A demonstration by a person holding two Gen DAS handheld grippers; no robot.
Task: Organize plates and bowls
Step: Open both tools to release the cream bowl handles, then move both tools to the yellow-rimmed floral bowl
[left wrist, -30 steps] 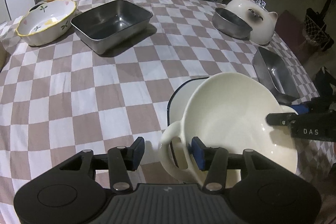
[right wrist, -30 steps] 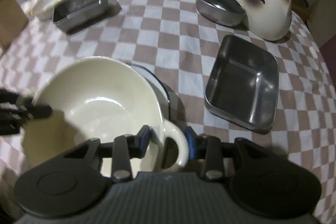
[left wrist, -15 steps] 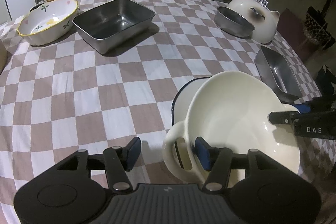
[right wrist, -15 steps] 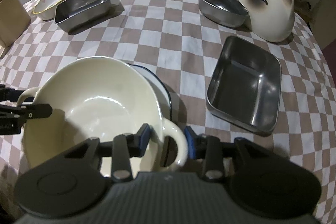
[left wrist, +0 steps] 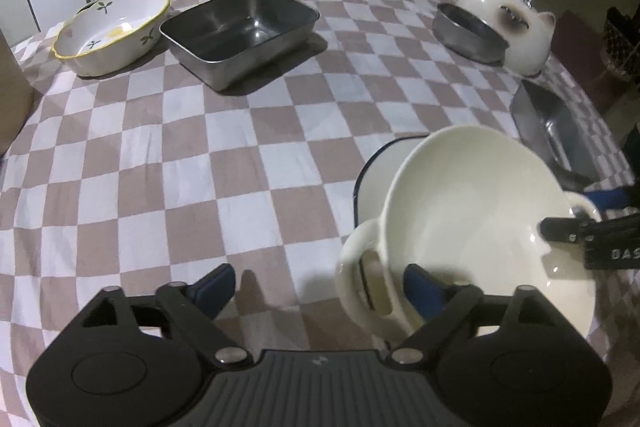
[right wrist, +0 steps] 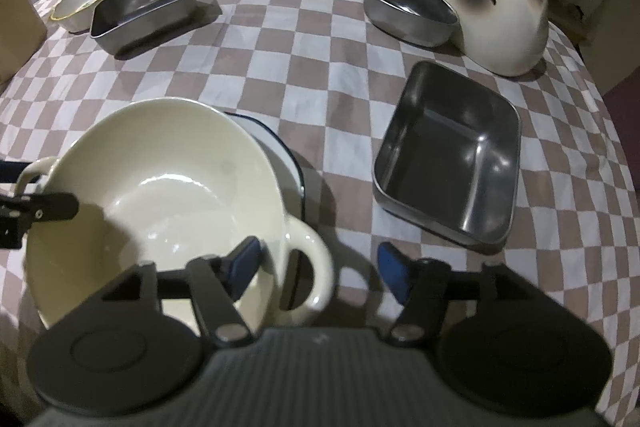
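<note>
Left to right, left wrist view first: floral bowl far left with a yellow rim, big steel tray just beside it, both well apart from the work area. Left gripper has its jaws opening, pads off the ceramic, with the cream bowl's near loop handle sitting between them, loose. Cream bowl is glossy off-white, deep and round, with a loop handle on each side; it sits in a white dish with a dark blue rim, tilted a little rather than seated flat, near the front edge of the checked tablecloth. In the right wrist view, the right gripper is likewise opening, with the other handle between the jaws and no pad pressing it. Farther right are a second steel tray, a round steel bowl and a cat-shaped ceramic piece touching it. Handling guess: glazed stoneware, so stiff, fairly heavy, slick under rubber pads and chippable at rim and handles. Best hold looks like both loop handles at once, pads across the loop bar, lifting level. A single-handle pick would probably swing it. The rim is thin and smooth, a poor grip point. It may rock in the dish once released.
</note>
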